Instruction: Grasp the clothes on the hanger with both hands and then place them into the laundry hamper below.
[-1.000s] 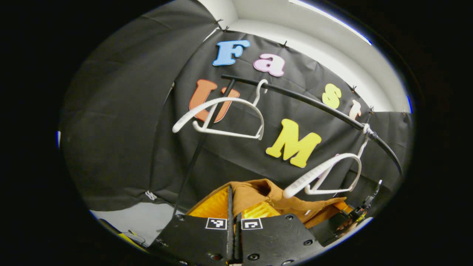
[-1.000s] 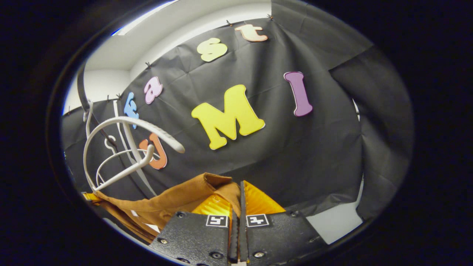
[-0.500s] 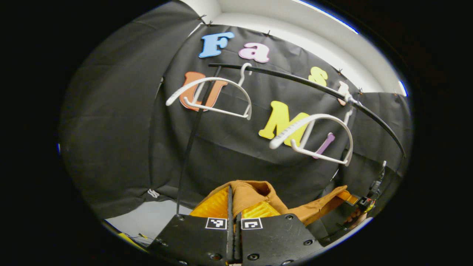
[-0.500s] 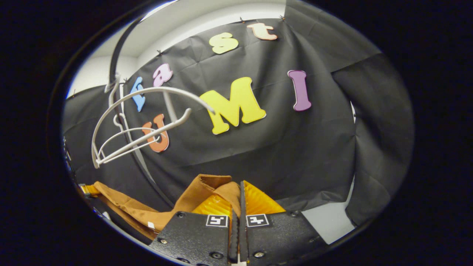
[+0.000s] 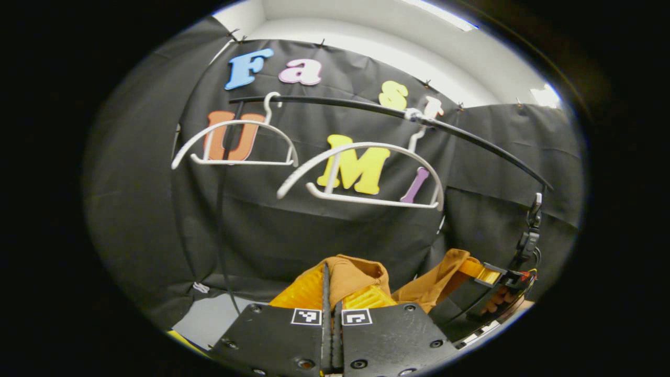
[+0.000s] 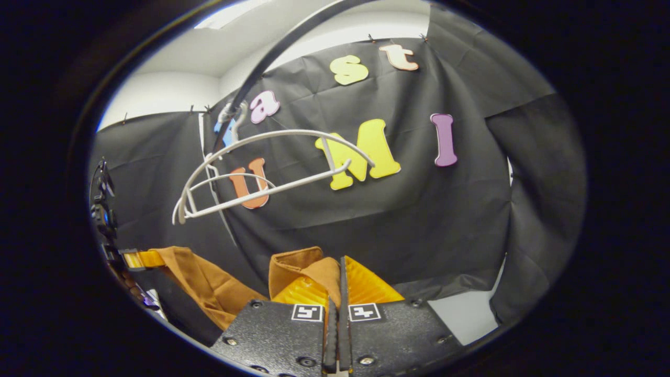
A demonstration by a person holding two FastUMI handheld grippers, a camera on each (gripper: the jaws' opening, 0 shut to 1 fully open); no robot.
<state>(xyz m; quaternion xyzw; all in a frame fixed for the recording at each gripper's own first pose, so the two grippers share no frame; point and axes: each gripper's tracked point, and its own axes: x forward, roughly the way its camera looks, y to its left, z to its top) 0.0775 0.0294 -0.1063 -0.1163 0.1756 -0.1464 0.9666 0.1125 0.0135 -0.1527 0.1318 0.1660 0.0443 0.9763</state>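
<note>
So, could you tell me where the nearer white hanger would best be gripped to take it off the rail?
Probably grip the hanger by its straight lower bar, coming from below: that bar is thin, level and bare, with open space above it. Its hook sits over the rail, so lifting should free it.

A black rail point(image 5: 366, 107) curves across the upper middle of the left gripper view, from upper left down to the right edge. In the right gripper view the rail point(image 6: 272, 57) arcs from the top centre down to the left. A thin black pole point(image 5: 222, 220) drops from the rail's left end toward the lower left. Above the cloth wall point(image 5: 293, 230), a white wall point(image 5: 419, 36) fills the top of the frame. A pale floor patch point(image 5: 207, 319) lies at lower left.
</note>
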